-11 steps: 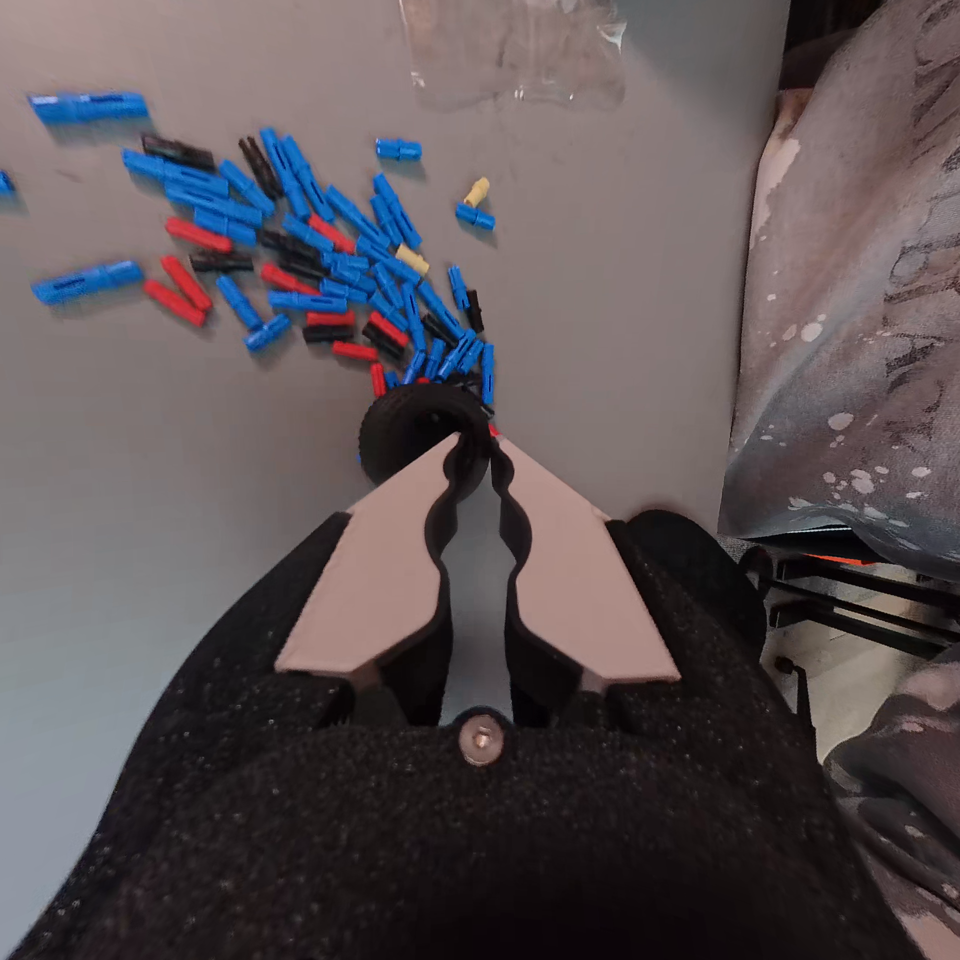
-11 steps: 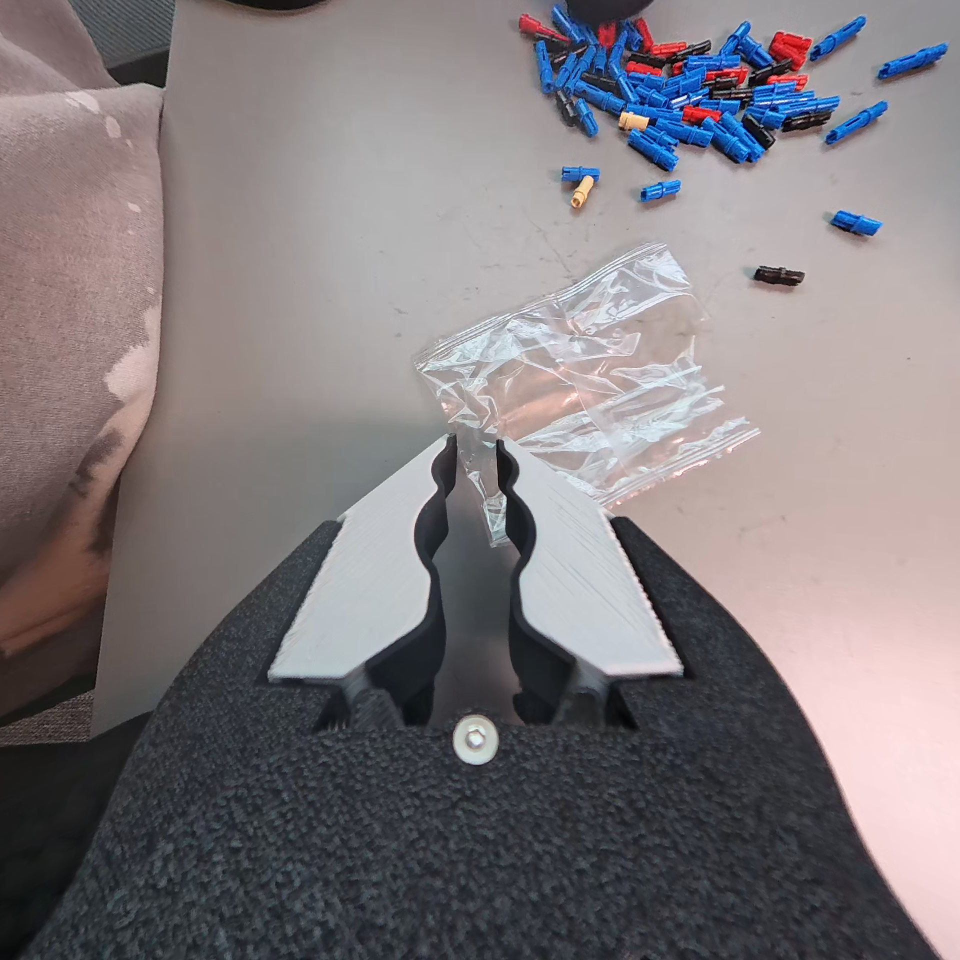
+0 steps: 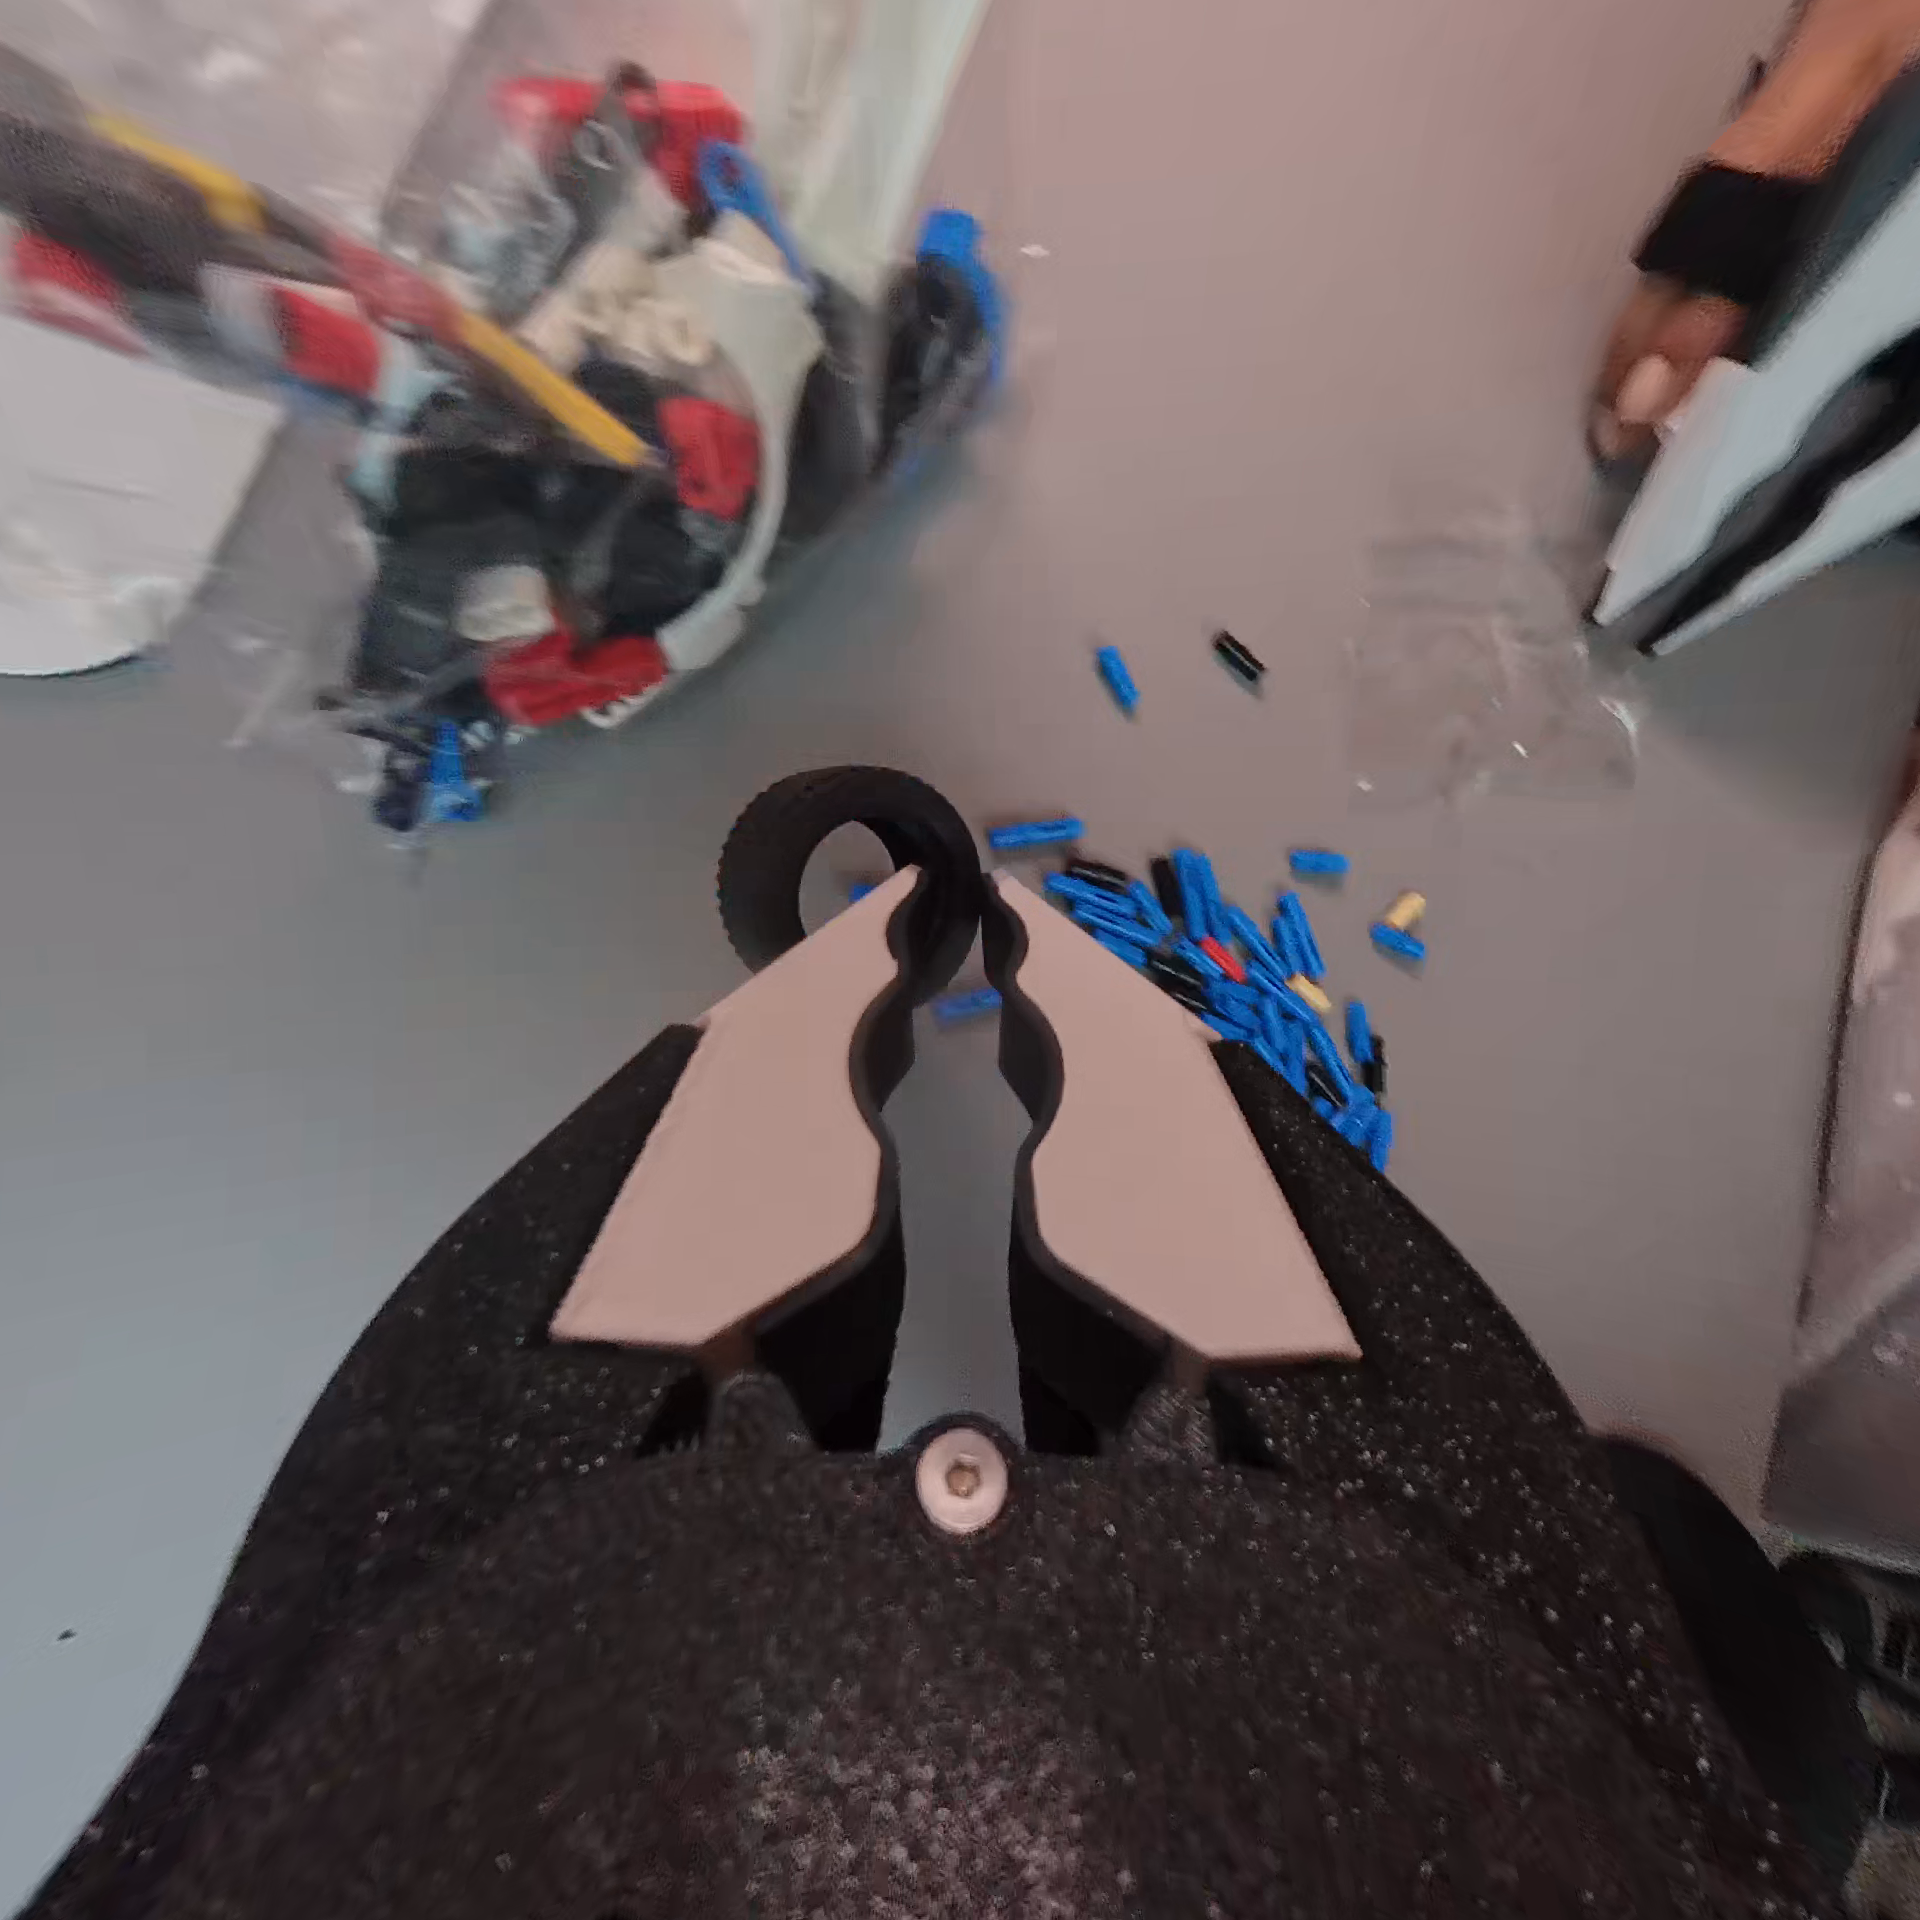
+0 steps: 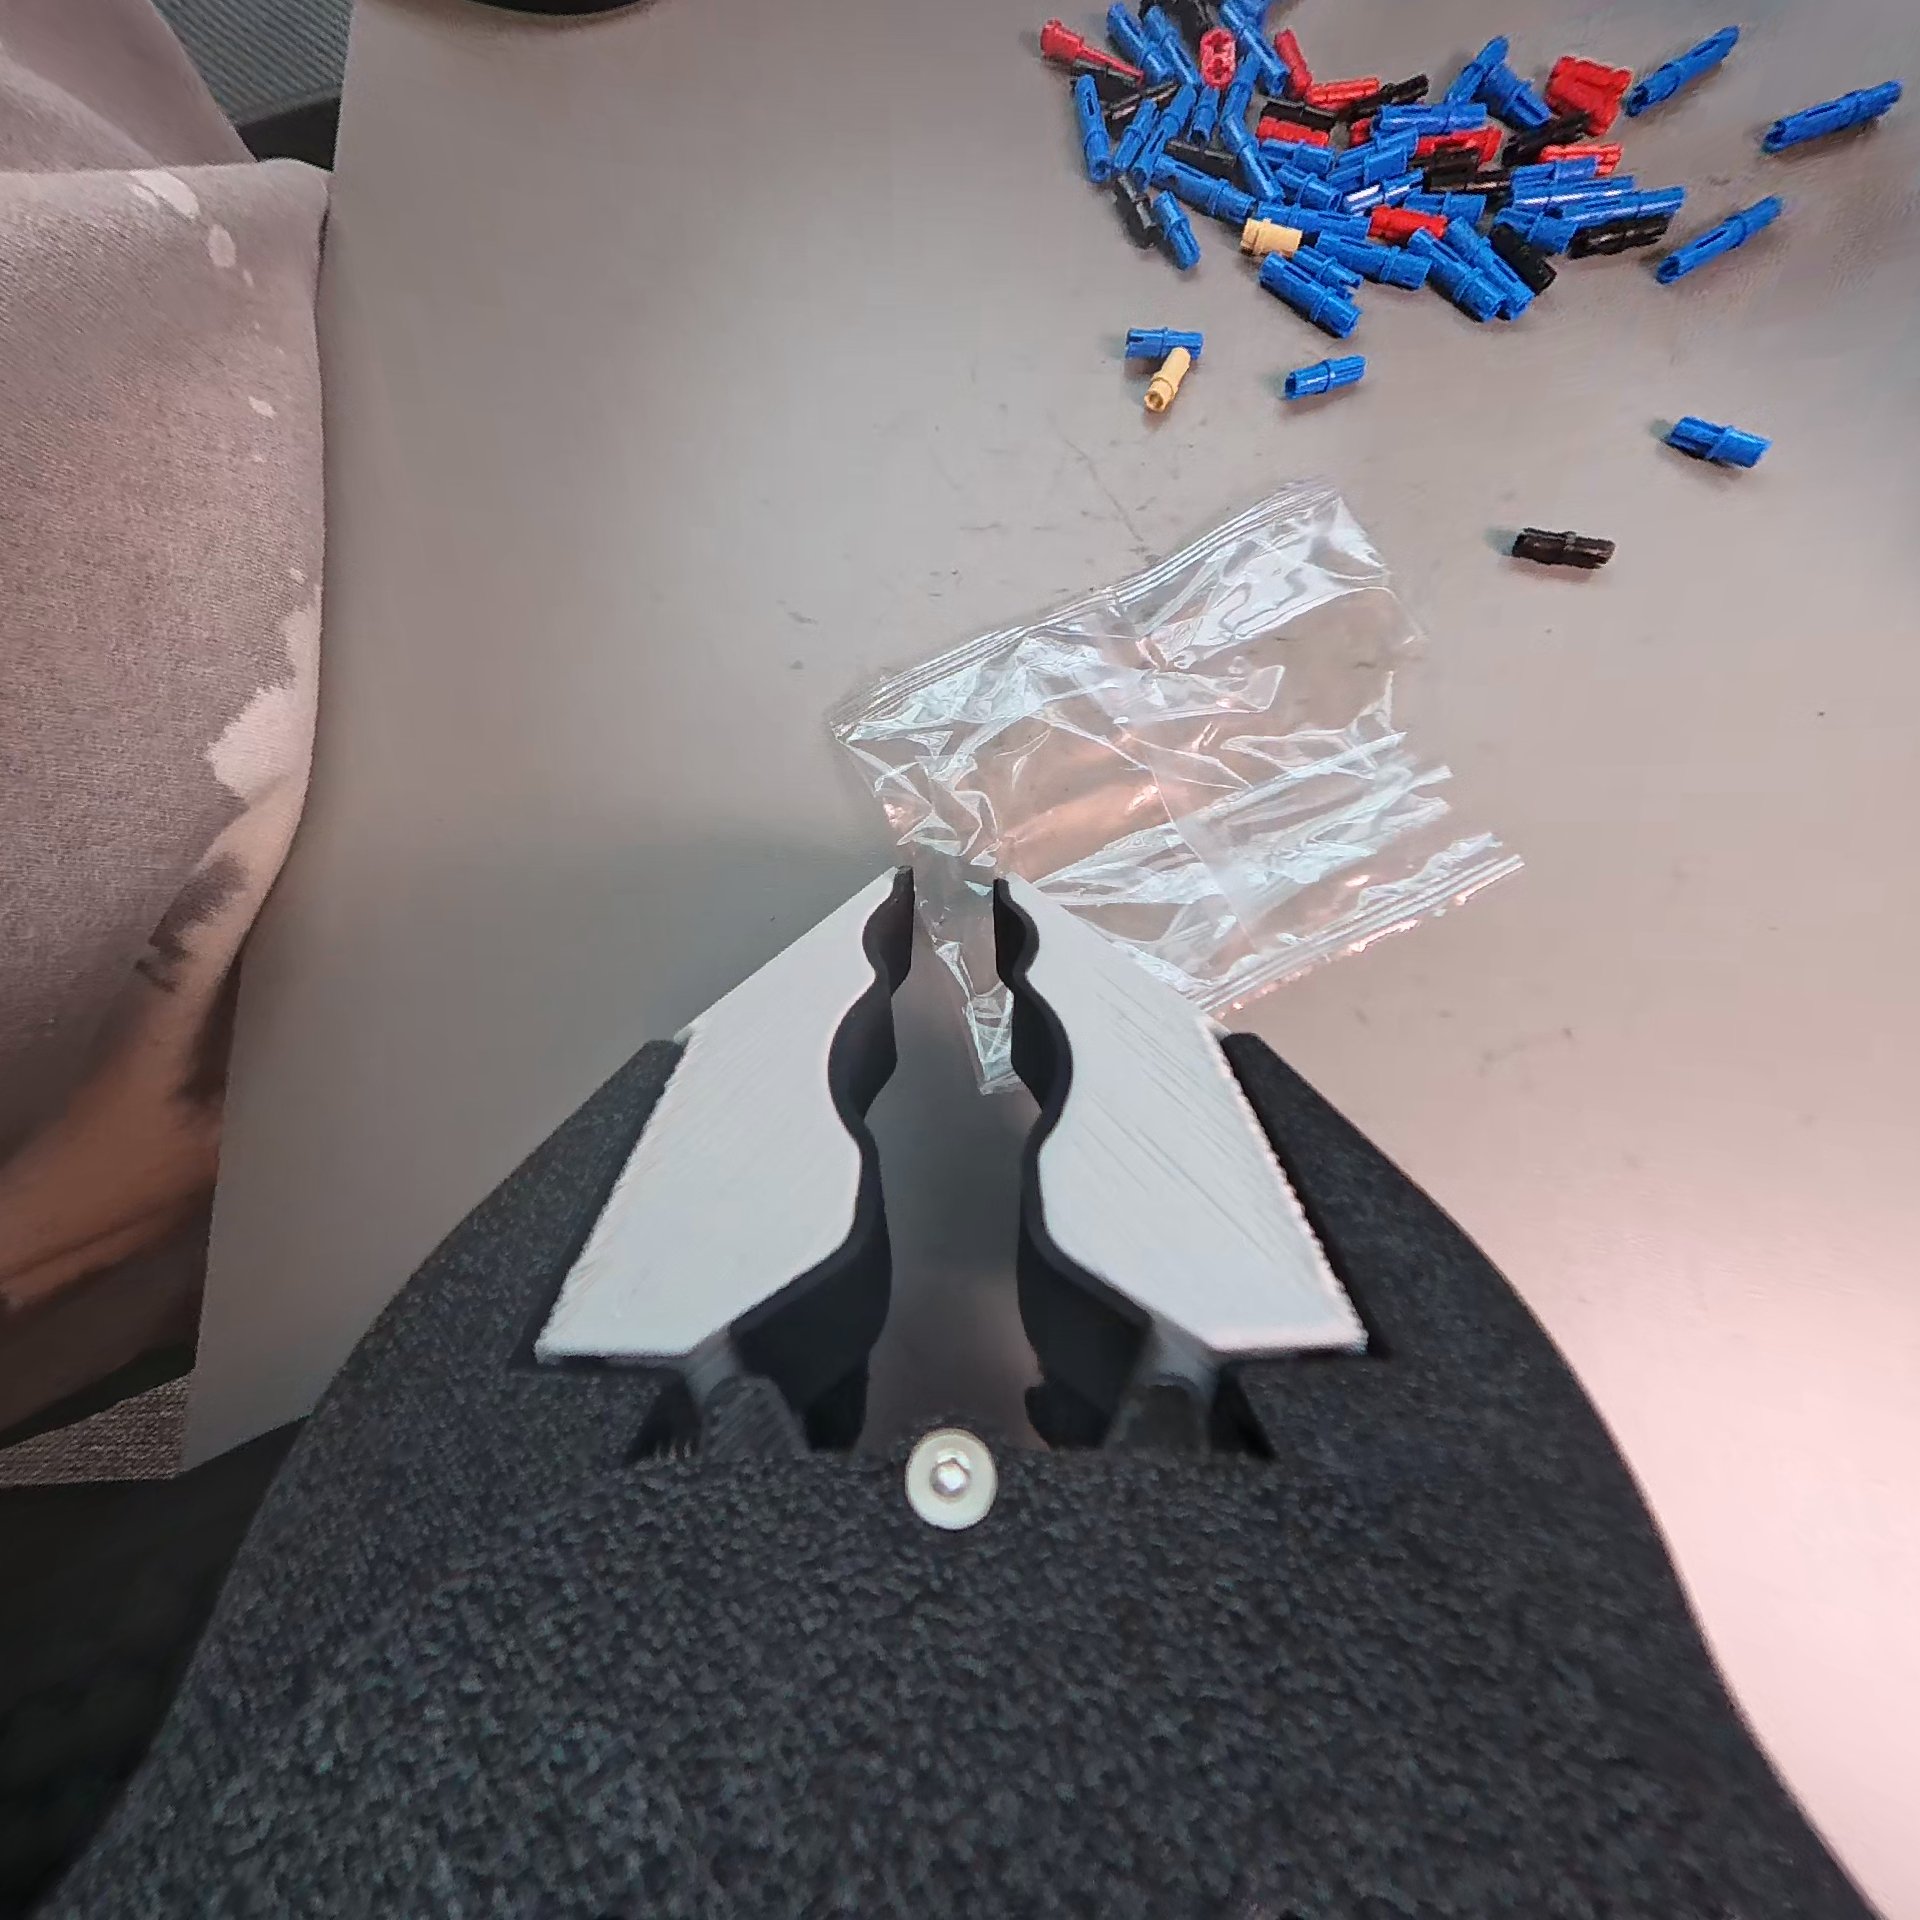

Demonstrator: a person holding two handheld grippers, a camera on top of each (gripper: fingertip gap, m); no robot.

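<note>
Room is wide on the bare grey table to the left of the left gripper. Its 2 fingers pinch the wall of a small black rubber tyre, held above blue pins. The right gripper is a little open around a corner of an empty clear bag, near the table edge.

Left tool pinches black tyre; right tool straddles clear bag.

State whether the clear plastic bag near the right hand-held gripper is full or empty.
Empty: the clear plastic bag lies flat and crumpled on the table, with nothing visible inside.
</note>
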